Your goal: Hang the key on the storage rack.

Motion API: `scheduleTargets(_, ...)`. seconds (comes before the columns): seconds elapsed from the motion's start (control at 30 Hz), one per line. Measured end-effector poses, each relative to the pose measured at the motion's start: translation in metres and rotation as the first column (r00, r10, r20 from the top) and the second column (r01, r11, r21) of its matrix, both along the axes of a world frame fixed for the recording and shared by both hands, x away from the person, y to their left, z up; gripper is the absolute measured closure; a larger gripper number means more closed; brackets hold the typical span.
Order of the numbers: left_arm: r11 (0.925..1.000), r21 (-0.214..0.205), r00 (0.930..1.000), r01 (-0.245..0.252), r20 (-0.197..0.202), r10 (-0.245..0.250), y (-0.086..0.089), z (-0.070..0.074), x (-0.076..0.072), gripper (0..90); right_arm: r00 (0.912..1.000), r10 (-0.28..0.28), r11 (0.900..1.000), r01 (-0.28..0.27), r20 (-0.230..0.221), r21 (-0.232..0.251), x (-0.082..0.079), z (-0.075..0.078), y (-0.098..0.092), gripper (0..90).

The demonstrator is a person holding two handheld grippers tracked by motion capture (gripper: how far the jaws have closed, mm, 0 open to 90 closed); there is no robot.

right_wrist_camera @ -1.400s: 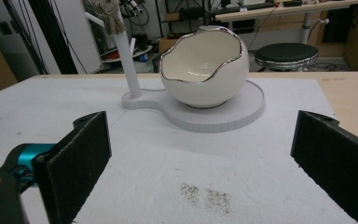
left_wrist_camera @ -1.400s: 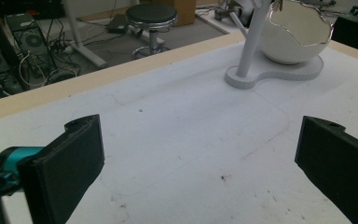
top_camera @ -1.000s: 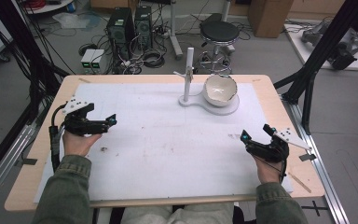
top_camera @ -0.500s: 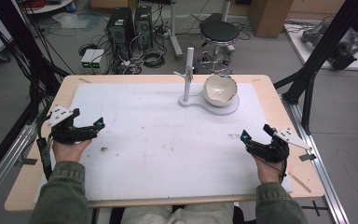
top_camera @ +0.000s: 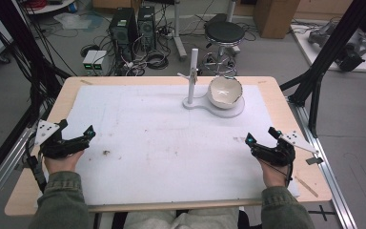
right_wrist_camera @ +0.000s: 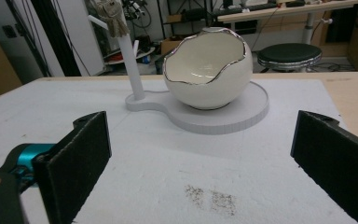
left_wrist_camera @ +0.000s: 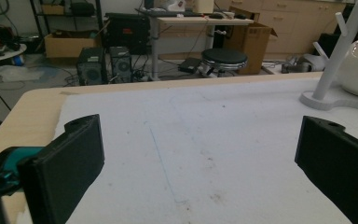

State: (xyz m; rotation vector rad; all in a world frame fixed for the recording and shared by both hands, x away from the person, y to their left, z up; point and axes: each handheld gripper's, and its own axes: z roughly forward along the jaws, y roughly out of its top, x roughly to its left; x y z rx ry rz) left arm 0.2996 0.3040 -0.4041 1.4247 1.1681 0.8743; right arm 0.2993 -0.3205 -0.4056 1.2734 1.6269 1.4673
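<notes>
Here both tongs gape wide and empty: the left tongs (top_camera: 76, 138) at the desk's (top_camera: 38, 191) left edge, the right tongs (top_camera: 262, 142) facing the white eggshell-shaped ceramic bowl (top_camera: 225, 92).

Egg-shaped bowl (top_camera: 225, 92) set on round part of stand base (top_camera: 228, 110), toward table's (top_camera: 286, 109) far right. Upright post (top_camera: 192, 75) placed just left of bowl, on same base. Left gripper (top_camera: 75, 139) held well left of bowl and nearer person, above mat (top_camera: 162, 138). Right gripper (top_camera: 261, 138) held nearer person than bowl, slightly right. Stool (top_camera: 224, 33) seen on floor behind bowl, beyond table.
</notes>
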Motion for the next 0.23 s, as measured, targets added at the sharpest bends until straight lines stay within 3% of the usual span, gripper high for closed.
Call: scheduleTargets(0.23,0.9995,-0.024,0.9998,-0.021,-0.001,0.021,0.0071,-0.0046,0.0007,1.6,0.9997,0.023,0.9997,-0.023,0.002,-0.002,0.0011,-0.0001,0.002,3.8)
